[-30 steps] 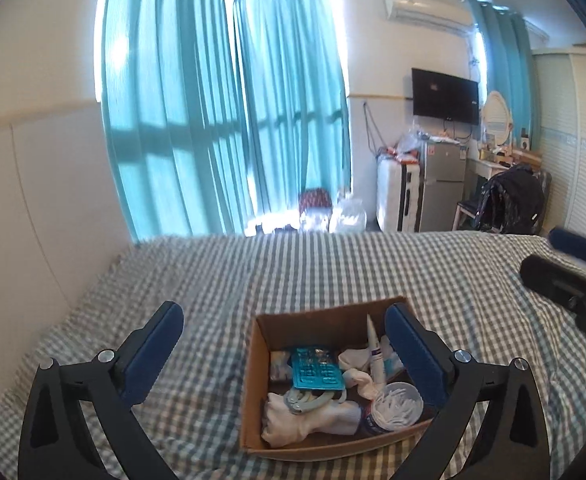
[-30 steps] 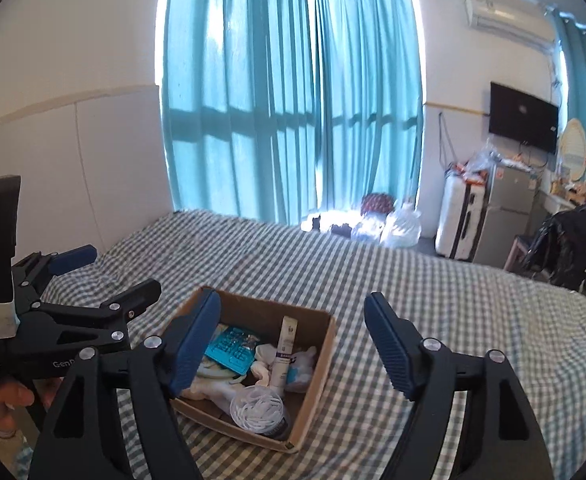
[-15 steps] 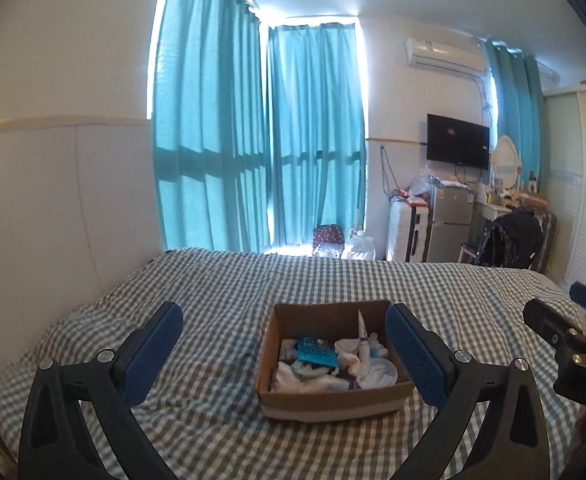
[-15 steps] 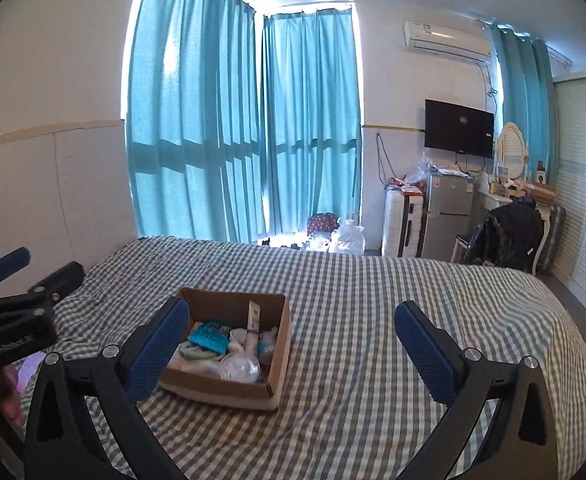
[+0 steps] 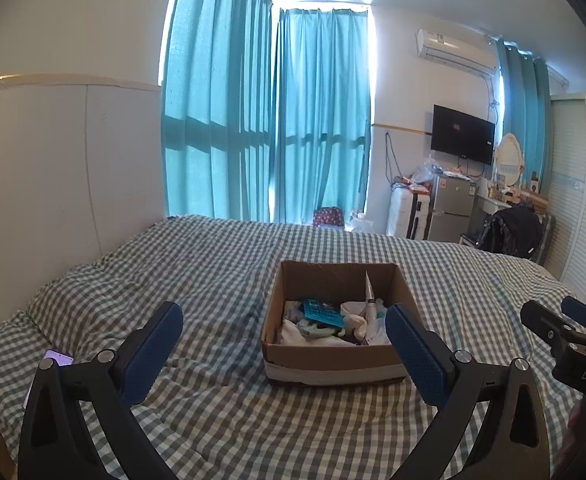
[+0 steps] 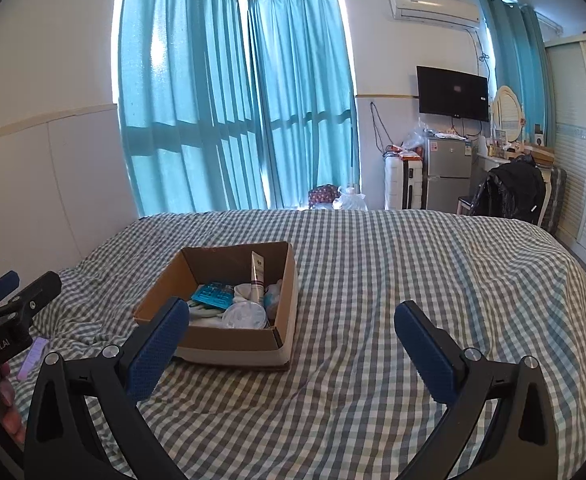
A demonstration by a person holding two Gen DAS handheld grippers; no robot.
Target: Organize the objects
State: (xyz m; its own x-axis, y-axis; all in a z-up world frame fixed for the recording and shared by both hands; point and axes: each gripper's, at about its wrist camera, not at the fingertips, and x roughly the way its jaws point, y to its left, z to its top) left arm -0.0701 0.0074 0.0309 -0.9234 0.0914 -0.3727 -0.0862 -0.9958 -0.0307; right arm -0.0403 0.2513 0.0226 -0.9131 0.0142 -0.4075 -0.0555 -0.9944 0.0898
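An open cardboard box [image 5: 333, 360] sits on the checked bed; it also shows in the right wrist view [image 6: 229, 344]. Inside lie a teal packet [image 5: 322, 312], a white upright tube [image 6: 257, 280], white cloths [image 5: 305, 334] and a round clear lid [image 6: 245, 315]. My left gripper [image 5: 283, 354] is open and empty, held back from the box's near side. My right gripper [image 6: 289, 344] is open and empty, to the right of the box and short of it.
The green-and-white checked bed [image 6: 413, 280] fills the foreground. A phone with a purple screen [image 5: 53, 360] lies at the bed's left edge by the pillow bulge [image 5: 105, 292]. Curtains, a fridge [image 6: 449, 172], TV and wardrobe stand beyond.
Both grippers have pulled back and tilted up from above the box; the box now looks farther off and more of the room shows. Both stay open.
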